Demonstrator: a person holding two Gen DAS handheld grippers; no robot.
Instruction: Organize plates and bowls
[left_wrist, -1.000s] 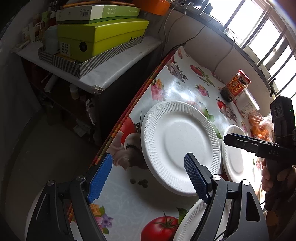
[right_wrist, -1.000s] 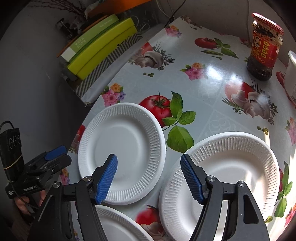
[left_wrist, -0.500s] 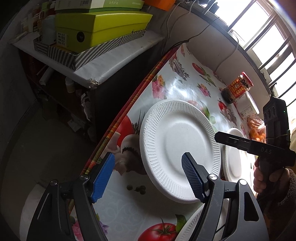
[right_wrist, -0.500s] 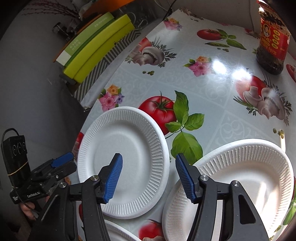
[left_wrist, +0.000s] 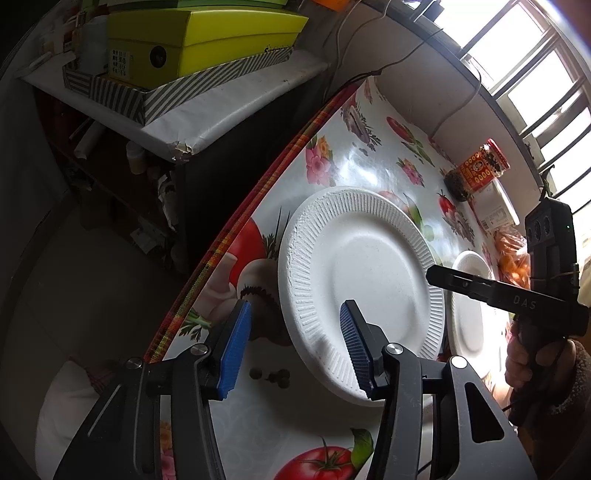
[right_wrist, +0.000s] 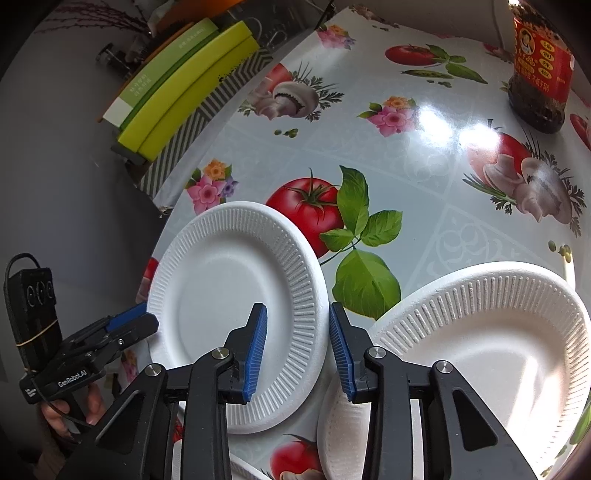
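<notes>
A white foam plate (left_wrist: 354, 280) lies near the table's left edge; it also shows in the right wrist view (right_wrist: 229, 295). My left gripper (left_wrist: 291, 347) is open, its jaws astride the plate's near-left rim. My right gripper (right_wrist: 297, 347) is open but narrowed, its jaws astride the same plate's right rim, not closed on it. A second foam plate (right_wrist: 495, 343) lies to the right, its edge overlapping another plate (right_wrist: 340, 435) beneath. The second plate shows behind the right gripper in the left wrist view (left_wrist: 465, 306).
The table (right_wrist: 406, 158) has a vegetable-print cloth. A red-labelled sauce jar (right_wrist: 539, 74) stands at the far right. A side shelf with yellow-green boxes (left_wrist: 192, 40) stands past the table's left edge. A white box (left_wrist: 495, 206) and an orange bag (left_wrist: 513, 254) lie near the jar.
My right gripper has moved left and down to the left plate's right rim and its jaws have narrowed. My left gripper has moved closer to that plate's opposite rim.
</notes>
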